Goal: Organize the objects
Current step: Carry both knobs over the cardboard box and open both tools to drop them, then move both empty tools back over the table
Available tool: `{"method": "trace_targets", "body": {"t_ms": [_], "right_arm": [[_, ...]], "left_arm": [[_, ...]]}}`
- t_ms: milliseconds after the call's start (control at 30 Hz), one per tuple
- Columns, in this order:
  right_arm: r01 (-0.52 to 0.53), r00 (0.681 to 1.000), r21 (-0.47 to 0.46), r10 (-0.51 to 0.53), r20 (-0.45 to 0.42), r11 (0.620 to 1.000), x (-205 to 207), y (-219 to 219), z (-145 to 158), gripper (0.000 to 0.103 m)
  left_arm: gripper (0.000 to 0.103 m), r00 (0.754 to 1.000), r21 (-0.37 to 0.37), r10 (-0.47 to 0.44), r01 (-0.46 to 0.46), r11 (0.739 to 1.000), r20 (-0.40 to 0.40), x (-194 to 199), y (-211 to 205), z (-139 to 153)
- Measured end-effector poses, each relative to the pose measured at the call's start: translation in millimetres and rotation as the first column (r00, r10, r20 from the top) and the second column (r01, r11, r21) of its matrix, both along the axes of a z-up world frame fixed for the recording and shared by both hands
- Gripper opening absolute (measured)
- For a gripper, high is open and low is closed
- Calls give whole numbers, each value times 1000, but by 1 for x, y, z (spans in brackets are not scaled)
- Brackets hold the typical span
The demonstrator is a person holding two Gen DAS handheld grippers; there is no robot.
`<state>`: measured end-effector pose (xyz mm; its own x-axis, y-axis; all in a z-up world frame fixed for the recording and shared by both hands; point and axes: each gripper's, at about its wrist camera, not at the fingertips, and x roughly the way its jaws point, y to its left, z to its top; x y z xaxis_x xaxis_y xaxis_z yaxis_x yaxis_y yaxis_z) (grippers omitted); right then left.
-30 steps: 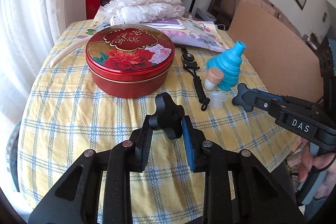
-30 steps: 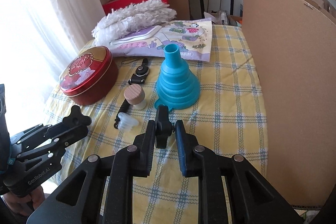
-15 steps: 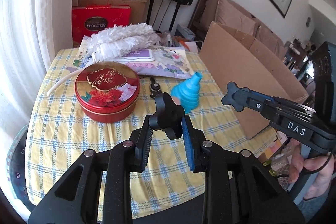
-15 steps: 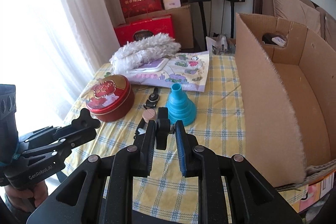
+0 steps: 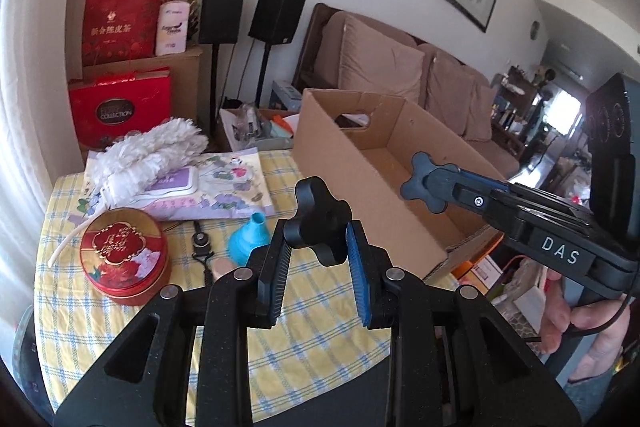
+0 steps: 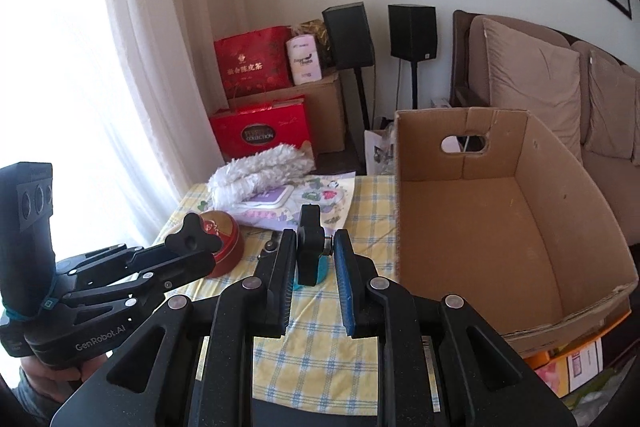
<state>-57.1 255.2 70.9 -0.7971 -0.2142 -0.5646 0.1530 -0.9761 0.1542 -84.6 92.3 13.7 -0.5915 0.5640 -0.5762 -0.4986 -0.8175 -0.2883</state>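
Well, with both your left gripper [image 5: 318, 263] and right gripper [image 6: 313, 277] released and empty above the desk [image 5: 312, 339], take the light, squashy blue funnel [image 5: 244, 243], at ten o'clock of the left fingers, gently by its stiffer neck.

Tin [image 5: 123, 255] left of funnel [image 5: 245, 243]

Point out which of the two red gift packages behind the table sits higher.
The red gift bag with gold Chinese characters: it stands atop the brown carton. The red box marked COLLECTION sits lower, in front of that carton.
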Motion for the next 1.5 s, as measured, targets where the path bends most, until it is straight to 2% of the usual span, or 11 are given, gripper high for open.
{"method": "trace_targets", "body": {"t_ms": [200, 400, 900, 1167, 1267, 1400, 1500], "right_arm": [[87, 996, -1, -87, -3, 996, 9, 39, 9, 18], [154, 988, 10, -154, 16, 988, 12, 68, 3, 18], [232, 971, 58, -235, 46, 971, 9, 111, -18, 18], [234, 967, 35, -236, 96, 972, 3, 126, -33, 18], [224, 967, 33, -226, 116, 974, 0, 126, -38, 19], [226, 966, 25, -228, 125, 974, 0, 126, -41, 22], [236, 965, 22, -236, 116, 972, 3, 126, -40, 39]], "left_arm": [[26, 996, 13, -87, 87, 996, -7, -2, 49, 13], [26, 990, 5, -144, 144, 990, 9, -4, 93, 11], [26, 991, -58, -135, 136, 989, 14, -2, 148, 1], [26, 989, -95, -136, 140, 986, 55, -8, 163, -12], [33, 989, -91, -137, 143, 986, 63, -8, 162, -15], [48, 991, -97, -124, 129, 987, 52, -6, 157, -15], [63, 994, -84, -103, 106, 991, 43, -6, 148, -11]]}}
